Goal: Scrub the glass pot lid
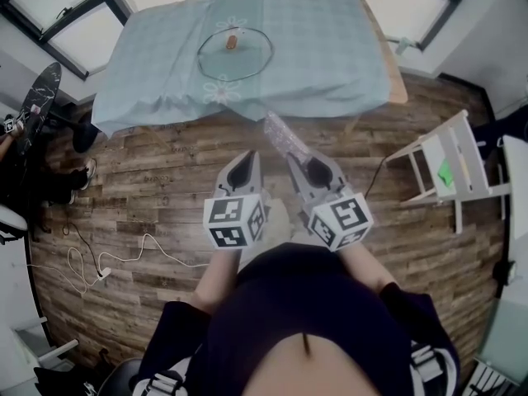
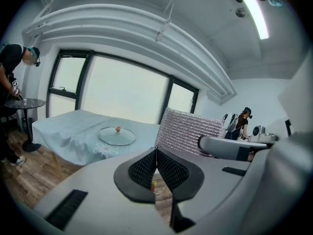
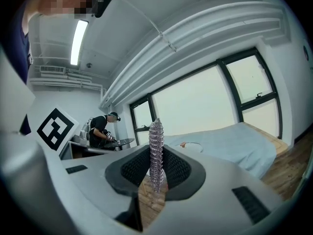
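Observation:
The glass pot lid (image 1: pixel 235 54) with a wooden knob lies flat on the table's pale blue cloth (image 1: pixel 330 40), far ahead of both grippers. My left gripper (image 1: pixel 245 162) hangs over the wooden floor, shut with nothing between its pads. Beside it my right gripper (image 1: pixel 307 165) is shut on a silvery mesh scrub pad (image 1: pixel 285 137) that sticks up past its fingertips. In the left gripper view the lid (image 2: pixel 116 135) shows on the cloth beyond the shut jaws (image 2: pixel 156 160), with the pad (image 2: pixel 188 131) to the right. The right gripper view shows the pad (image 3: pixel 156 146) edge-on and the lid (image 3: pixel 191 146) behind.
A white wooden chair (image 1: pixel 450 167) stands at the right of the table. A white cable (image 1: pixel 107 262) trails over the floor at the left. A black round side table (image 1: pixel 37 97) and another person (image 2: pixel 12 82) are at the far left, near the windows.

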A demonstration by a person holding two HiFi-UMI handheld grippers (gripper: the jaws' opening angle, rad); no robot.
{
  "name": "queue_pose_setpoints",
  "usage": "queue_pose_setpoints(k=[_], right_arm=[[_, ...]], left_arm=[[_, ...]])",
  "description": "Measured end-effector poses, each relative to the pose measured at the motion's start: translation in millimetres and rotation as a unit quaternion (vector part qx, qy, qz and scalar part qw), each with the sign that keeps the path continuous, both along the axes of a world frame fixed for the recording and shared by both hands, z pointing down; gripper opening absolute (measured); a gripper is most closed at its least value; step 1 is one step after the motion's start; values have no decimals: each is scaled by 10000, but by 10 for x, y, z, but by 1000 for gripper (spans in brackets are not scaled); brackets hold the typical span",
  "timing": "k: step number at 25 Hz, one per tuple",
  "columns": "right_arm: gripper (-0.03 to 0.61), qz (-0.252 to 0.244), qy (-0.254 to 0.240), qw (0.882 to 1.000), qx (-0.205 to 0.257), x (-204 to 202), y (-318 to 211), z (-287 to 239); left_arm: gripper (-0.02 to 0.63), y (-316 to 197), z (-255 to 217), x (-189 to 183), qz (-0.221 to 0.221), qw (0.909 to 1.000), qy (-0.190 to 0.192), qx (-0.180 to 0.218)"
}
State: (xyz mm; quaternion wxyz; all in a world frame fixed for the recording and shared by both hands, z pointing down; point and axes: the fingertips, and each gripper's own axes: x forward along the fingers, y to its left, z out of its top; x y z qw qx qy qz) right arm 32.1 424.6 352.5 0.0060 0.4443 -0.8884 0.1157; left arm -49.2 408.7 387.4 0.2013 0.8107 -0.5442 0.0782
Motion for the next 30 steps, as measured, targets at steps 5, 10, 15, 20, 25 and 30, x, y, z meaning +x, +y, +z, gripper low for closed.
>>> queue_pose_setpoints(k=[5, 10, 15, 20, 25, 30], right_arm=[[78, -80, -16, 9999, -139, -6, -48, 80], [79, -181, -49, 9997, -130, -53, -224, 104], [79, -183, 19, 9998, -86, -72, -451, 74], [79, -186, 108, 9997, -96, -45, -684, 98], [79, -82, 114, 9998, -109, 20, -991, 97], [79, -12, 92, 9998, -184, -18, -1319, 141]], left_arm=[[2, -54, 46, -74, -200, 9998, 32, -46], [2, -199, 121, -171, -403, 9991, 56, -127], [2, -444, 103, -240, -527, 9985, 121, -79], [2, -734, 100, -251, -584, 9981, 172, -23], [2, -1053, 133, -225, -542, 9983, 196, -51], [2, -1385, 191, -254, -454, 9987, 186, -126]])
